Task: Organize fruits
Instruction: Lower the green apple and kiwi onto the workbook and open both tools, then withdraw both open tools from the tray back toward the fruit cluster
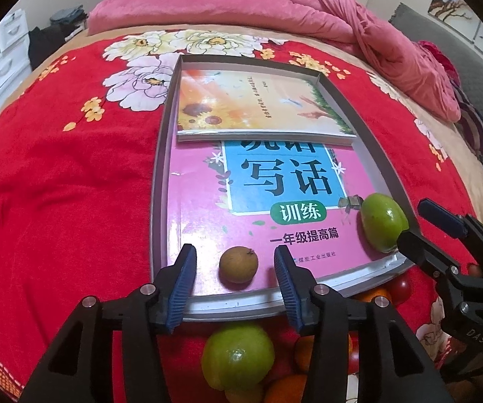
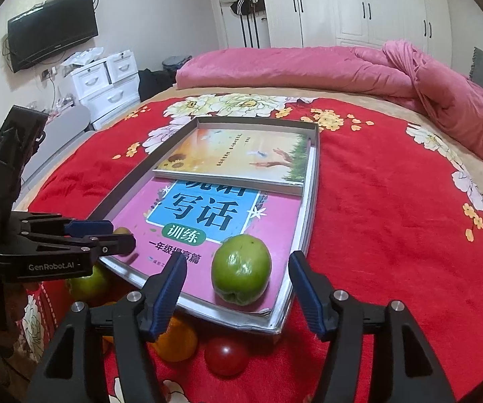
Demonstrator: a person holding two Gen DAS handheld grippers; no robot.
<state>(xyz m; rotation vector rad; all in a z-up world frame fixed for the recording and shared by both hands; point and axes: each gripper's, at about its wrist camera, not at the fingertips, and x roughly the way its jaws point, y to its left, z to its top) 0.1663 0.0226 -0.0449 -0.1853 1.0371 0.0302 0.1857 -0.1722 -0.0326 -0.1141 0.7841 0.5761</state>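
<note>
Red bedding (image 1: 56,201) with large cream and pink flowers is covering the bed, and a rumpled pink quilt (image 2: 308,67) is lying along its far side. White wardrobes (image 2: 358,6) are standing behind the bed, a dark television (image 2: 51,32) is hanging on the wall, and white drawer units (image 2: 107,80) are sitting below it.

A shallow grey tray (image 1: 164,154) is resting on the bedding, holding a pink workbook (image 1: 207,221) with a blue title panel and, partly overlapping its far end, a book with sunflowers (image 1: 251,100) on the cover.

A small brown round fruit (image 1: 238,264) is sitting on the pink workbook near the tray's near edge. The left gripper (image 1: 235,268) is hovering around it with its blue pads apart, one on each side and neither touching the fruit. A green apple-like fruit (image 2: 241,270), smooth and glossy, is lying on the workbook at the tray's near right corner. The right gripper (image 2: 238,275) is straddling it with its jaws spread, clear gaps showing on both sides.

More fruit is lying on the bedding just outside the tray's near edge: another green fruit (image 1: 238,356), an orange one (image 2: 177,341) and a red tomato-like one (image 2: 227,356).
</note>
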